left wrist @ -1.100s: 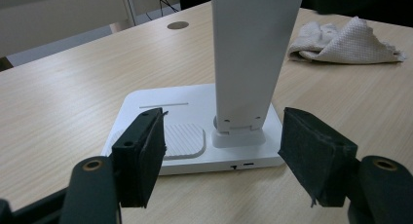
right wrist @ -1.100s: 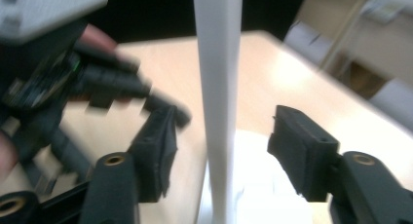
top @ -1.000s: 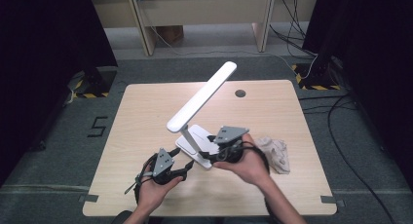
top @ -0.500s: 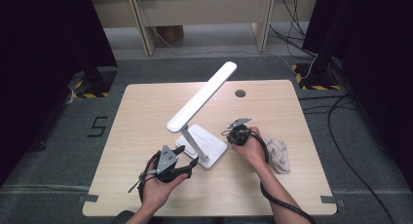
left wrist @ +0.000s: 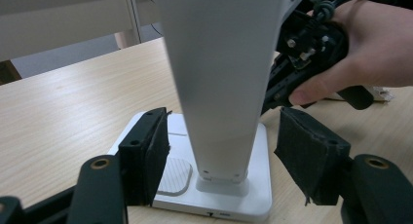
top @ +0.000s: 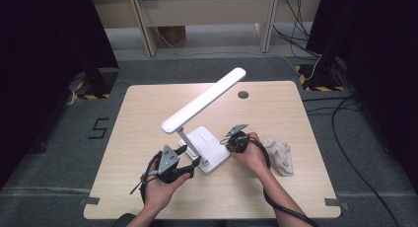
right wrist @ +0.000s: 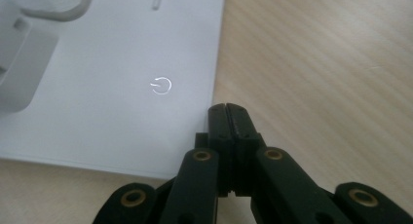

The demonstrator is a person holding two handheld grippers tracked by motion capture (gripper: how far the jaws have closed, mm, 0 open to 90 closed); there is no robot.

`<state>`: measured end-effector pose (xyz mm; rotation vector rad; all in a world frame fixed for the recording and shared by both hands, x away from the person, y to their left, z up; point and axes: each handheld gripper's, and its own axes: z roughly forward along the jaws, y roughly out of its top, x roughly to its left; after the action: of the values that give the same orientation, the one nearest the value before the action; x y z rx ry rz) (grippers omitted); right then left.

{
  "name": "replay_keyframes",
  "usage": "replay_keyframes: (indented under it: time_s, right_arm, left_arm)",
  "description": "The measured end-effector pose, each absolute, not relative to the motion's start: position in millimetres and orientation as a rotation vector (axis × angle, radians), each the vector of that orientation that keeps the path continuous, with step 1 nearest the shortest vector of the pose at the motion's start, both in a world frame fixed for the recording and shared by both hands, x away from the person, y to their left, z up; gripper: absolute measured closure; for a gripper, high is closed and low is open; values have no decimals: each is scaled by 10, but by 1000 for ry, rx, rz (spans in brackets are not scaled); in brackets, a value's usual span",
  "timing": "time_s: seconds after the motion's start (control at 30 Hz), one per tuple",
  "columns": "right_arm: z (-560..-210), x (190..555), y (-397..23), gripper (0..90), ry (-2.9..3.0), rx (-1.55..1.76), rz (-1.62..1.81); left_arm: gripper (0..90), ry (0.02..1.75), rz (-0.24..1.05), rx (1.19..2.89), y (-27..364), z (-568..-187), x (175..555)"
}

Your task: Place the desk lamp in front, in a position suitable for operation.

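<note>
Lamp base (right wrist: 112, 73) under clenched right gripper (right wrist: 227, 109).
Left gripper (left wrist: 221, 151), jaws spread and just narrowing, straddling lamp stem (left wrist: 221, 87) without touching.

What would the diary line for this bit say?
left hand-held gripper: open around lamp post | right hand-held gripper: shut, at edge of lamp base near power button | cloth: untouched

We see the lamp (top: 204, 145) near the middle of the surface (top: 148, 113), its base toward the near edge and its head reaching up and back to the right. The left gripper (top: 190, 163) sits at the base's near left corner, the right gripper (top: 231, 140) at its right edge. A crumpled cloth (top: 280, 157) lies right of the right hand (top: 254, 155). A small round hole (top: 243, 94) lies behind, near the far edge.
</note>
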<state>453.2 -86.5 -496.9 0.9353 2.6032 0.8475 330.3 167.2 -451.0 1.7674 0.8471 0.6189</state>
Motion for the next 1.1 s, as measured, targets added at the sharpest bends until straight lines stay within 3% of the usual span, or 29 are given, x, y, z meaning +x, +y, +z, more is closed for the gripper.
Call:
replay_keyframes:
  time_s: [0.47,0.73,0.87,1.1]
  right_arm:
    - [-4895,4198,-727,881,2707,824,816]
    - [-4760,4184,-840,711,2690,805,822]
    - [-4660,4223,-1271,626,2565,915,801]
    - [-4635,4047,-1896,583,2413,1116,870]
  left_arm:
    - [488,908,669,1732,1844,-4510,3363]
    - [563,913,665,1708,1889,-4536,3378]
    - [565,907,659,1700,1899,-4548,3389]
    - [569,907,656,1685,1929,-4562,3392]
